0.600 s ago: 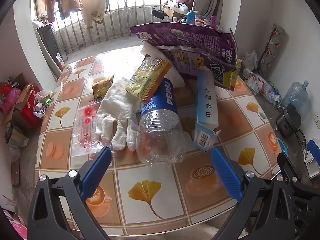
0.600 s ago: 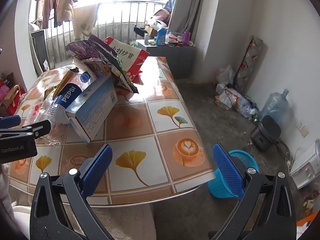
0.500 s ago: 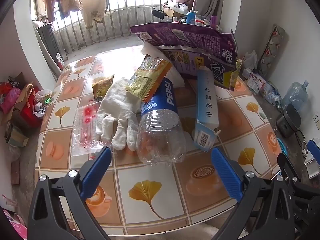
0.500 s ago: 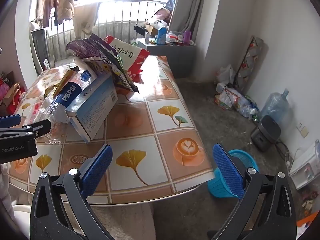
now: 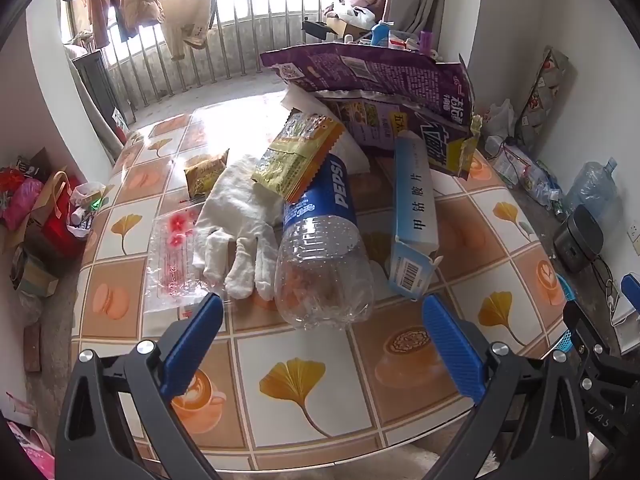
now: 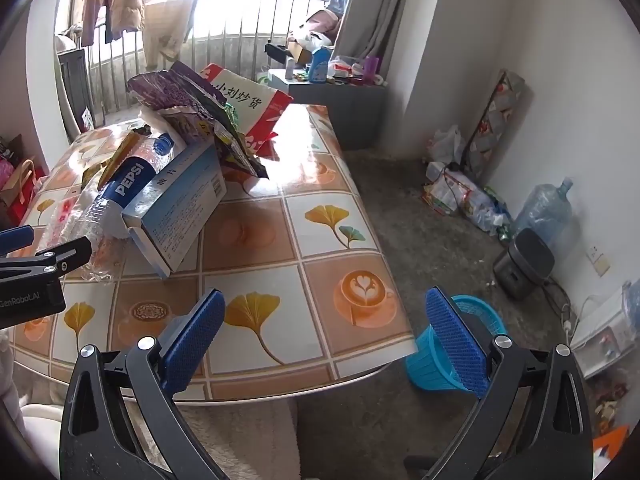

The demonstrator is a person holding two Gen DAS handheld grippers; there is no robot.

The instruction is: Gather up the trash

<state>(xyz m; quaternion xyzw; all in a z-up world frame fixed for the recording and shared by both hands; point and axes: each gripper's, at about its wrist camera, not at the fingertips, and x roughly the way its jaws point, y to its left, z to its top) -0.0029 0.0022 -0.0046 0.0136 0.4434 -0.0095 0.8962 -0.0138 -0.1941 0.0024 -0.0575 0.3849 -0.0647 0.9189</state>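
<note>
Clear plastic Pepsi bottle (image 5: 320, 240) lies on my desk (image 5: 304, 376), just ahead of my left hand-held gripper (image 5: 320, 344); both that and my right hand-held gripper (image 6: 320, 340) are spread wide, empty. Squeezed, it could skid into the blue carton (image 5: 414, 216) touching it.

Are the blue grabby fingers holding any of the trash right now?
No, nothing is held. The left gripper is wide open, short of the clear plastic Pepsi bottle. The right gripper is open too, over the tiled table edge.
</note>
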